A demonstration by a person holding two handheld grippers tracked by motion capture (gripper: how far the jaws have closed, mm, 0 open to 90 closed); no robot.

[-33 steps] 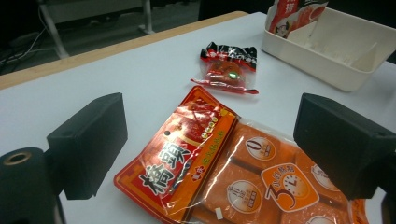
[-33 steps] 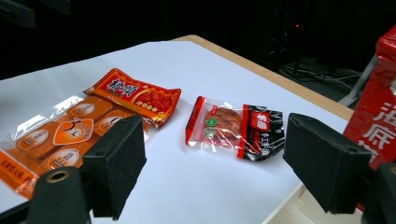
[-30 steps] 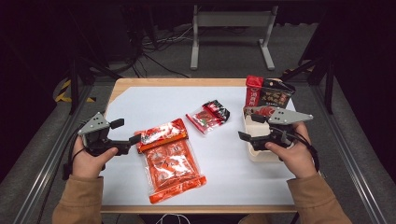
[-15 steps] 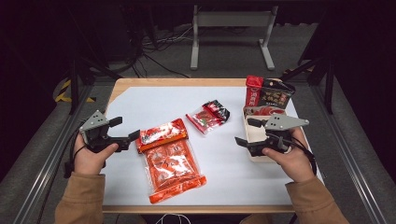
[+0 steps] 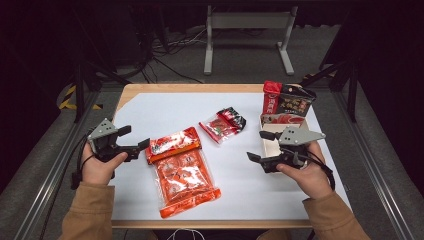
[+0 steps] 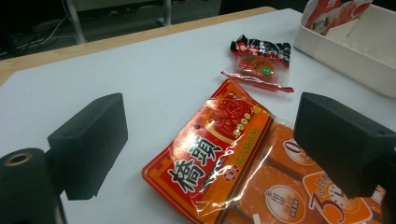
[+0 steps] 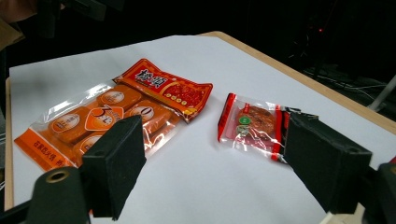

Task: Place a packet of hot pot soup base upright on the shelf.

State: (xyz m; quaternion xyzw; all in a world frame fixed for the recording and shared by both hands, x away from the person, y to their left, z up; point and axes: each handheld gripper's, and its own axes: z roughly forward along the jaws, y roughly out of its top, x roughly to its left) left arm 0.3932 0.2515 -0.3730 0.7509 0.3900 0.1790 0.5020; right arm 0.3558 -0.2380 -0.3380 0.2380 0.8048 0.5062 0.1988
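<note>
The left gripper (image 5: 134,141) sits at the left edge of the white sheet (image 5: 160,107), held just off the left end of the red snack packet (image 5: 172,144). Its jaws stand wide apart with nothing between them, and in the left gripper view they frame that packet (image 6: 212,147).

The red snack packet lies flat, its lower edge overlapping the top of the large orange multi-pack bag (image 5: 184,180), which stretches from under the packet toward the near edge of the table.

Up and to the right of the red snack packet, apart from it, lies a small red-and-black pouch (image 5: 222,124) on bare sheet.

Further right of the packet, well apart from it, the right gripper (image 5: 261,146) hovers with jaws spread wide and empty; in the right gripper view they open toward the small pouch (image 7: 252,123) and the packet (image 7: 166,88).

Just beyond the right gripper stands a white tray (image 5: 267,145) with upright snack bags (image 5: 290,102) in it, at the far right of the sheet from the packet.
</note>
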